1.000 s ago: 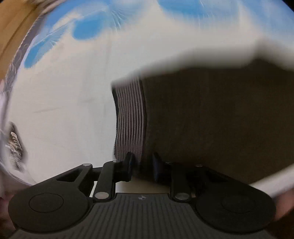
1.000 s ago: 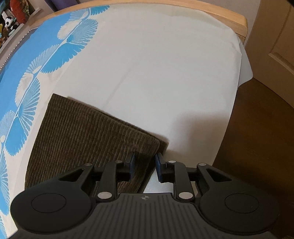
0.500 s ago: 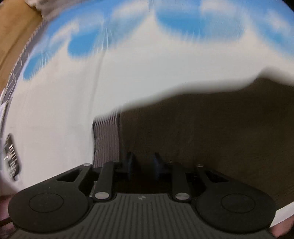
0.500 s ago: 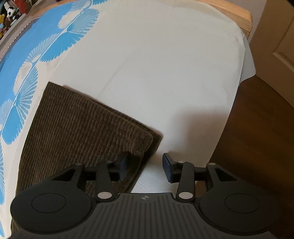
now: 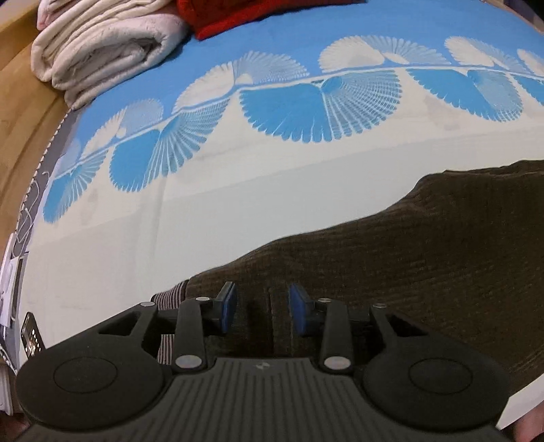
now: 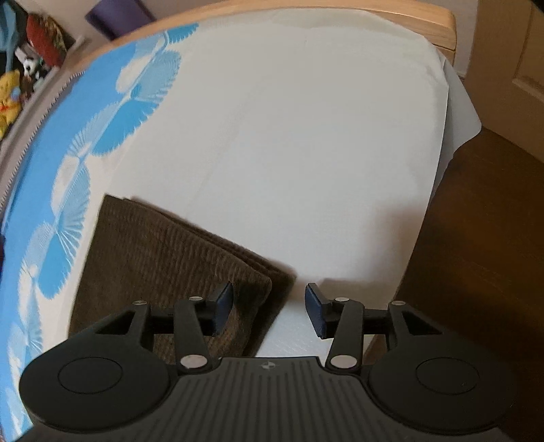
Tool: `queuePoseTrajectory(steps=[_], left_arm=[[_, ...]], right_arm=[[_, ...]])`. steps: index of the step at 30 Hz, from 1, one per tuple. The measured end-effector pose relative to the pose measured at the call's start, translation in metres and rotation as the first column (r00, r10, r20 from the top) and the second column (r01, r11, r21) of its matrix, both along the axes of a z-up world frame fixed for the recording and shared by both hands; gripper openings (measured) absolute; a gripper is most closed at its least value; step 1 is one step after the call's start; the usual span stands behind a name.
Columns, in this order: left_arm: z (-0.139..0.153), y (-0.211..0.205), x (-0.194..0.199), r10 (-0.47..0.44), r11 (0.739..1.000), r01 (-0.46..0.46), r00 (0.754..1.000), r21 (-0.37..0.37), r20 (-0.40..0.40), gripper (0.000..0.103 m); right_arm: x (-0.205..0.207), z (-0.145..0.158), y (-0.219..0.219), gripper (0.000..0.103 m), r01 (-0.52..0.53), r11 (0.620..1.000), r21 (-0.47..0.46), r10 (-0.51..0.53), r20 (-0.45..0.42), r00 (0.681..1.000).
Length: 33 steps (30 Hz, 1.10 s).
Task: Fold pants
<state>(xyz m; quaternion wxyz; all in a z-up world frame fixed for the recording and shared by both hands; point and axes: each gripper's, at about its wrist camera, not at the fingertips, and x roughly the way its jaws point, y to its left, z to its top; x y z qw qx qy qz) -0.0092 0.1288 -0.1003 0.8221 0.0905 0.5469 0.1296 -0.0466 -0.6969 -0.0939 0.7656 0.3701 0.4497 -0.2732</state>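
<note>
A bed sheet (image 5: 238, 217), white with a blue fan-print border, carries brown corduroy pants (image 5: 425, 255) folded into a layered rectangle near its front edge. Left of the pants, at the sheet's far corner, lie a rolled cream blanket (image 5: 102, 44) and red fabric (image 5: 244, 13). The left gripper (image 5: 261, 307) hangs over the waistband end, jaws just parted, gripping nothing. Over the pants' right corner, the right gripper (image 6: 268, 311) has also just opened and is empty. The fold looks nearly complete; perhaps only smoothing or one last fold remains.
</note>
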Motion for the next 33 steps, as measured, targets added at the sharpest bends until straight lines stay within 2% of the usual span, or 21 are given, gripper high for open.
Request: queuePoseTrajectory(steps=[5,11,15,17,18,19,23,26,28,30,32,33], left_arm=[[-0.004,-0.001,0.004,0.004,1.0,-0.004,1.0,-0.006,-0.003,0.043],[-0.003,-0.005,0.001,-0.02,1.0,0.02,1.0,-0.003,0.0,0.043],[-0.002,-0.003,0.0,-0.019,1.0,0.019,1.0,-0.008,0.0,0.044],[-0.002,-0.002,-0.001,-0.018,1.0,0.018,1.0,-0.01,0.003,0.044],[-0.002,-0.001,-0.002,-0.019,1.0,0.019,1.0,-0.011,0.004,0.044],[-0.001,0.0,-0.002,-0.02,1.0,0.02,1.0,-0.012,0.006,0.044],[0.002,0.004,-0.003,-0.016,1.0,0.017,1.0,-0.018,0.02,0.044],[0.005,0.006,-0.004,-0.011,1.0,0.012,0.999,-0.023,0.03,0.044],[0.007,0.005,-0.005,-0.013,1.0,0.013,0.999,-0.022,0.037,0.044],[0.008,0.004,-0.005,-0.017,1.0,0.018,0.999,-0.022,0.038,0.044],[0.009,0.002,-0.006,-0.022,0.999,0.023,0.999,-0.022,0.044,0.044],[0.01,0.001,-0.006,-0.023,0.999,0.024,0.999,-0.025,0.046,0.044]], right_arm=[[-0.001,-0.003,-0.002,0.052,0.004,1.0,0.018,-0.005,0.017,1.0],[0.003,-0.018,-0.001,0.052,0.019,0.992,0.128,-0.02,0.008,1.0],[0.006,-0.024,0.002,0.053,0.042,0.989,0.141,-0.043,0.006,0.999],[0.006,-0.024,0.003,0.047,0.053,0.99,0.133,-0.055,0.014,0.998],[0.006,-0.024,0.004,0.033,0.056,0.991,0.121,-0.057,0.007,0.998],[0.006,-0.024,0.004,0.029,0.057,0.992,0.113,-0.058,0.006,0.998],[0.004,-0.003,0.017,0.019,0.077,0.995,0.068,-0.082,0.065,0.995],[0.012,0.038,0.052,0.018,-0.004,0.997,-0.076,0.016,0.157,0.987],[0.017,0.07,0.091,0.017,-0.082,0.976,-0.203,0.129,0.231,0.964],[0.018,0.1,0.147,0.017,-0.186,0.919,-0.347,0.292,0.282,0.914],[0.01,0.124,0.212,0.016,-0.289,0.832,-0.474,0.467,0.317,0.825],[0.003,0.132,0.248,0.016,-0.34,0.775,-0.533,0.559,0.326,0.762]])
